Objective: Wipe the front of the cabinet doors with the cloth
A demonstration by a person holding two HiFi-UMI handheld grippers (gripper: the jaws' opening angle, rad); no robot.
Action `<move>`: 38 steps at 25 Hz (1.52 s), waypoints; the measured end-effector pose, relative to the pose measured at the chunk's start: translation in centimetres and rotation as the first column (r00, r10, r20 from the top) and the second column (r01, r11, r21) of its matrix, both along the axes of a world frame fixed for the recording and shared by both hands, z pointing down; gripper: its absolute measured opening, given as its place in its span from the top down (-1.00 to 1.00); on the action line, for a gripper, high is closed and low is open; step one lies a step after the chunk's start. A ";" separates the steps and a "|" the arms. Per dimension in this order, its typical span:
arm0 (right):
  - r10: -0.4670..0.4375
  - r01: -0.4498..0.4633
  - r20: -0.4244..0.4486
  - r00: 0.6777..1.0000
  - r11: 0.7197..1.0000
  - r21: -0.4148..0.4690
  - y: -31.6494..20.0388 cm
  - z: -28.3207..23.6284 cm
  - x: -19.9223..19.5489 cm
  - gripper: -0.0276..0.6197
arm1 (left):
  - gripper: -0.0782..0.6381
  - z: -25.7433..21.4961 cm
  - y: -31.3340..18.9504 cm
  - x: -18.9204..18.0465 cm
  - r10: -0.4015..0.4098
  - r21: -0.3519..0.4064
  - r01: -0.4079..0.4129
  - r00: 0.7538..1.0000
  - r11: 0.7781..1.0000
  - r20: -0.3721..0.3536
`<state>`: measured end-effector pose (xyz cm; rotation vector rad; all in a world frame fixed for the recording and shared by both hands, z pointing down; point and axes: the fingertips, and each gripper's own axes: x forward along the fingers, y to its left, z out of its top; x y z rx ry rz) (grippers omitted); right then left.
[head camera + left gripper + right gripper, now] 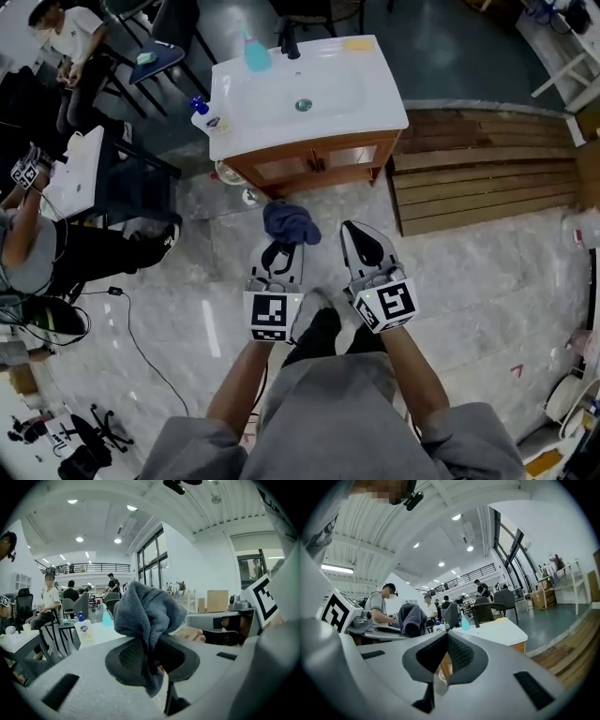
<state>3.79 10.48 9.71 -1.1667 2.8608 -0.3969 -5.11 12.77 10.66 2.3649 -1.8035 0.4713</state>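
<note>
L gripper (283,247) clamping cloth (290,223), R gripper (352,230) fingers together, empty, cabinet (314,161) ahead

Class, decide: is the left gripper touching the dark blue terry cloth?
Touching. The left gripper view shows the dark blue terry cloth clamped between the fingers of the left gripper, bunching out beyond them.

Nubby cloth (290,223) in my matt plastic left gripper (280,249); beyond, a glossy white basin (375,94) tops wooden cabinet doors (319,161).
</note>
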 end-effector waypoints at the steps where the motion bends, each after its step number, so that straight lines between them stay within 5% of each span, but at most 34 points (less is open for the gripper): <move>1: 0.012 -0.012 -0.007 1.000 1.000 0.003 -0.4 0.3 -0.2 0.88 | 0.60 0.4 -0.6 -0.4 0.013 -0.003 -0.013 1.000 1.000 0.001; 8: 0.072 -0.073 -0.028 0.997 0.997 -0.033 -3.3 3.8 0.5 0.88 | 0.60 3.2 -4.7 -0.7 0.041 -0.020 -0.041 0.999 0.999 0.022; 16: 0.038 -0.040 -0.026 0.999 0.997 -0.059 -8.1 8.3 0.9 0.88 | 0.61 7.1 -9.6 0.4 0.060 -0.015 -0.059 0.995 0.998 0.082; 25: 0.033 -0.034 -0.026 0.999 0.997 -0.065 -12.8 14.8 -0.3 0.88 | 0.61 13.0 -14.6 -1.6 0.062 -0.004 -0.063 0.966 0.998 0.252; 28: 0.036 -0.038 -0.042 0.998 0.997 -0.068 -13.2 17.7 -1.1 0.88 | 0.61 15.8 -14.9 -2.3 0.063 -0.005 -0.064 0.949 0.998 0.309; 38: 0.071 -0.074 -0.043 0.997 0.994 -0.077 -13.9 21.2 -3.1 0.88 | 0.61 19.6 -14.9 -4.1 0.091 -0.042 -0.081 0.935 0.996 0.342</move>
